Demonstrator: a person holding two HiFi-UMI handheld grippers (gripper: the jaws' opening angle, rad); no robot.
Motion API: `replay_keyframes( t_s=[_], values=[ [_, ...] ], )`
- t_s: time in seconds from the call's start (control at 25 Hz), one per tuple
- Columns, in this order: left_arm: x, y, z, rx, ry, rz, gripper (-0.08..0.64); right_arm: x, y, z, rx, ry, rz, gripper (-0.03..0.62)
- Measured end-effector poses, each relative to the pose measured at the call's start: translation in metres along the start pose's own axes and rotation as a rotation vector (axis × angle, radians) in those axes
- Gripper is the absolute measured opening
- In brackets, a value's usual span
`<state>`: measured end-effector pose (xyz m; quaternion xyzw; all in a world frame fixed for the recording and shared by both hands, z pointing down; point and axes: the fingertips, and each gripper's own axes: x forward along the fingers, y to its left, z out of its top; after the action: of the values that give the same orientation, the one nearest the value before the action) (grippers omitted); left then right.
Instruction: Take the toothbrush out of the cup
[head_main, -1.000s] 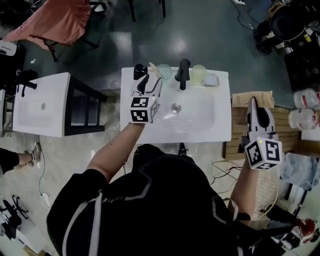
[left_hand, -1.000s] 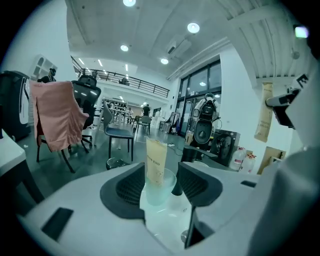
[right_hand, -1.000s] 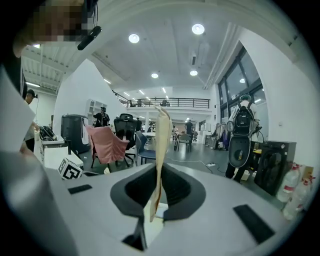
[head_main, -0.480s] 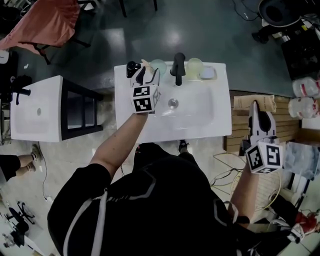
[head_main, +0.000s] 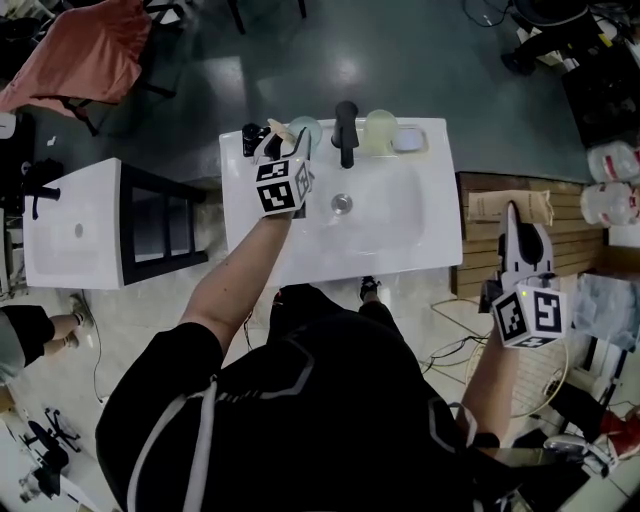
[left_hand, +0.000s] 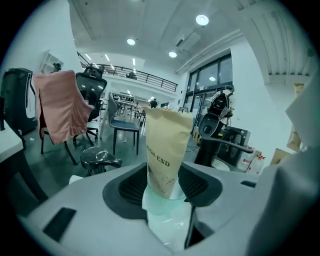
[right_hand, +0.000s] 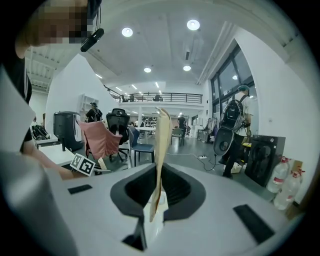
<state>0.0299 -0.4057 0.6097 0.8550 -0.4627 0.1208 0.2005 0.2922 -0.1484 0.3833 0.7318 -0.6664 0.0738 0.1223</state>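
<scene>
A pale green see-through cup (left_hand: 167, 220) sits between the jaws of my left gripper (left_hand: 167, 192), and the ribbed pads lie against its sides. A tan paper-wrapped toothbrush (left_hand: 165, 150) stands upright in it. In the head view the left gripper (head_main: 285, 148) reaches to the sink's back left, at that cup (head_main: 306, 128). My right gripper (head_main: 520, 222) hangs to the right of the sink, shut on another tan packet (right_hand: 162, 150) that shows edge-on between its pads (right_hand: 175, 187).
The white sink top (head_main: 400, 240) carries a black faucet (head_main: 346, 128), a second pale cup (head_main: 380, 130), a soap dish (head_main: 410, 140) and a small black item (head_main: 255, 135). Another white sink unit (head_main: 75, 225) stands to the left. Cardboard and plastic bottles (head_main: 610, 180) lie to the right.
My left gripper has gone from over the basin's front left toward the back of the sink, up to the cup. The right gripper has stayed beside the sink with its packet.
</scene>
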Motion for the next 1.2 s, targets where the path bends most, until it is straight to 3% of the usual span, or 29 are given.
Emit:
replay_keyframes(
  t_s=[0.4, 0.76, 1.2],
  values=[
    [0.005, 0.003, 0.005, 0.025, 0.007, 0.049, 0.052, -0.005, -0.017, -0.001, 0.021, -0.018, 0.004, 0.034],
    [-0.007, -0.004, 0.027, 0.051, -0.027, 0.060, 0.044, -0.001, -0.027, 0.017, 0.040, -0.070, 0.049, 0.032],
    [-0.055, -0.020, 0.081, 0.090, -0.131, 0.061, 0.044, 0.017, -0.032, 0.047, 0.038, -0.150, 0.150, 0.032]
  ],
)
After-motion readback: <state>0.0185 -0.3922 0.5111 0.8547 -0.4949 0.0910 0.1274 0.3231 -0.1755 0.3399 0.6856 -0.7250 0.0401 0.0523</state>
